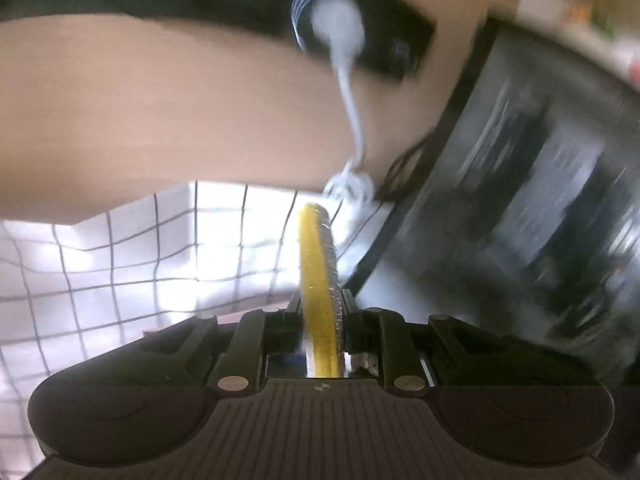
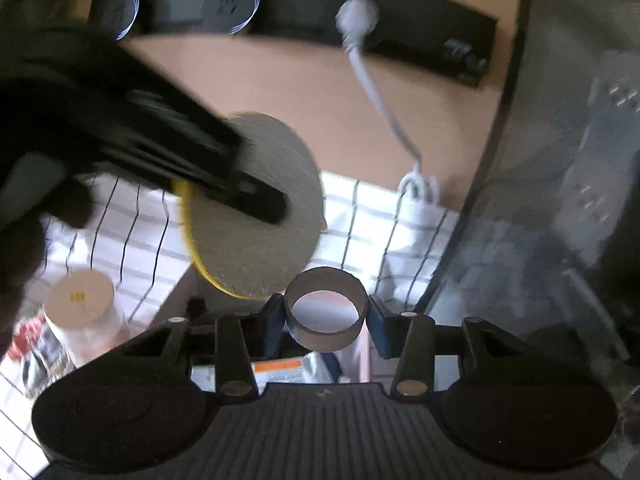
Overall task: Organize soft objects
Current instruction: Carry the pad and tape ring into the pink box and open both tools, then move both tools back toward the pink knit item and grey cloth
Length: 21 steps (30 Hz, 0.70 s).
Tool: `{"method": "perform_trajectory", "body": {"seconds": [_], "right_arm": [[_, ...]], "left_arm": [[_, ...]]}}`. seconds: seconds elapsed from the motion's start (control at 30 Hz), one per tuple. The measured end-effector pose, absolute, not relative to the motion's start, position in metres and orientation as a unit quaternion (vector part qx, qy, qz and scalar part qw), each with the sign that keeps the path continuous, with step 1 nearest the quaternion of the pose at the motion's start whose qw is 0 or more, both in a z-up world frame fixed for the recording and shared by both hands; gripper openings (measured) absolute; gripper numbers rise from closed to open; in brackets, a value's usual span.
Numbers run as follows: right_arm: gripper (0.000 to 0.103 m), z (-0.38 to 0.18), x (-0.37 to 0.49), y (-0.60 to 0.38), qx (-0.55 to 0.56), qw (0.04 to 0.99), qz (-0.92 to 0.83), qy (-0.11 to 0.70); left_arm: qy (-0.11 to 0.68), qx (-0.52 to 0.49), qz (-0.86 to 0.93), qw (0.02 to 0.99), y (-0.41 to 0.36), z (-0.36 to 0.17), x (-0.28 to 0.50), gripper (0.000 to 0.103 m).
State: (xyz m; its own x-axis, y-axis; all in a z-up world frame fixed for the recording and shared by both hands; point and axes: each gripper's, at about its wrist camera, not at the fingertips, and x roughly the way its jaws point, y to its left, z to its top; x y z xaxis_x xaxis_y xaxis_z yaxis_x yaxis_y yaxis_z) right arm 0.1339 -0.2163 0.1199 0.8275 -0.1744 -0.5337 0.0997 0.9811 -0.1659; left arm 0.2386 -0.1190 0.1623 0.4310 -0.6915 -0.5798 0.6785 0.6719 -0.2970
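Left gripper (image 1: 322,316) pinches round sponge (image 1: 318,280) edgewise; right gripper (image 2: 326,312) clamps cardboard ring (image 2: 326,332).

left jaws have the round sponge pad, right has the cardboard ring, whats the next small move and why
Probably carry the round sponge pad on a little and lower it toward the checked cloth. The left gripper grips it edge-on in mid-air, clear of any surface, while the right gripper holds the cardboard ring just beside it, so keep them apart.

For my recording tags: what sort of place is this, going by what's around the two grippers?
Probably a home desk or worktable: a black power strip with a white plug and cable lies on the tan surface, beside a white grid-patterned cloth and a dark screen-like panel.
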Motion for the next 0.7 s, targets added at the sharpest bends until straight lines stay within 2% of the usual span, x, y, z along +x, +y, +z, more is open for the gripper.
{"method": "perform_trajectory", "body": {"seconds": [0.07,0.1,0.17,0.4,0.7], "right_arm": [[0.048,0.110,0.138,-0.217,-0.053,0.951,-0.057,0.299],[0.059,0.105,0.137,-0.218,-0.045,0.951,-0.056,0.302],[0.072,0.100,0.130,-0.219,-0.033,0.953,-0.052,0.296],[0.073,0.088,0.111,-0.210,-0.023,0.954,-0.039,0.297],[0.073,0.086,0.096,-0.202,0.007,0.948,-0.055,0.313]], "left_arm": [[0.344,0.041,-0.388,0.854,-0.130,0.154,0.235,0.019],[0.339,0.061,-0.383,0.857,-0.133,0.152,0.232,0.019],[0.330,0.076,-0.387,0.858,-0.133,0.151,0.227,0.020],[0.305,-0.014,-0.392,0.868,-0.083,0.166,0.223,0.021],[0.299,-0.029,-0.324,0.897,0.015,0.163,0.208,0.021]]}}
